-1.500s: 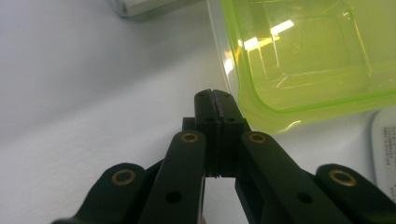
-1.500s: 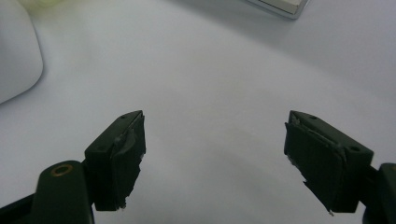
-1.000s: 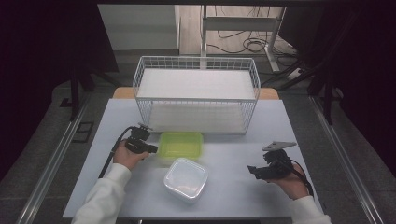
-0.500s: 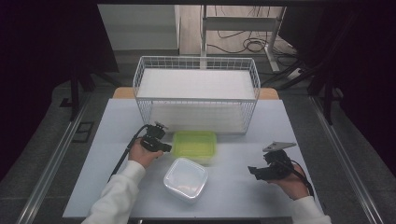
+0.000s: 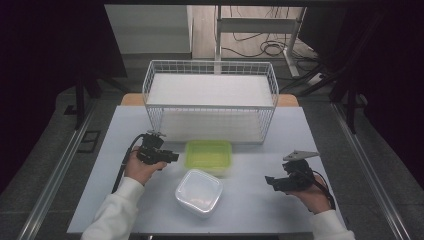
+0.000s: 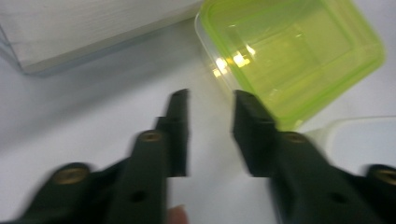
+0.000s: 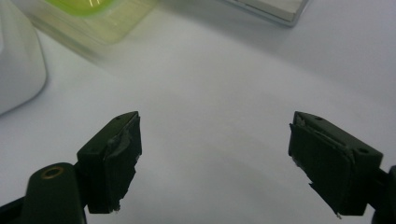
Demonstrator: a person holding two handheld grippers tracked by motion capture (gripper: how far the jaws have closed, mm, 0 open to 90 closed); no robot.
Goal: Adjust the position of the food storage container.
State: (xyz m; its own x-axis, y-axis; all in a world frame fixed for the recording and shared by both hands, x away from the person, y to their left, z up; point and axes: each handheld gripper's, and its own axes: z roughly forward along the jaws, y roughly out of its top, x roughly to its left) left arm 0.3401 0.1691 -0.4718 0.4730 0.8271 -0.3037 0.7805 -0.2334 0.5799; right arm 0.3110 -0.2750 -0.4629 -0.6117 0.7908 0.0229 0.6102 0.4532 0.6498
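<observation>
Green-lidded container beside white-lidded container, contents unseen

The green container — a translucent lime, square box with rounded corners — sits flat and upright on the table, at twelve o'clock from the clear white-lidded container, which lies flat just beside it.

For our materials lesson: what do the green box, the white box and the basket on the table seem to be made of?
Green box: likely translucent glossy plastic; light glints on it and its base shows through.
White box: likely cloudy plastic with a smooth sheen and rounded corners.
Basket: thin white wire, probably coated metal, in an open grid.
</observation>
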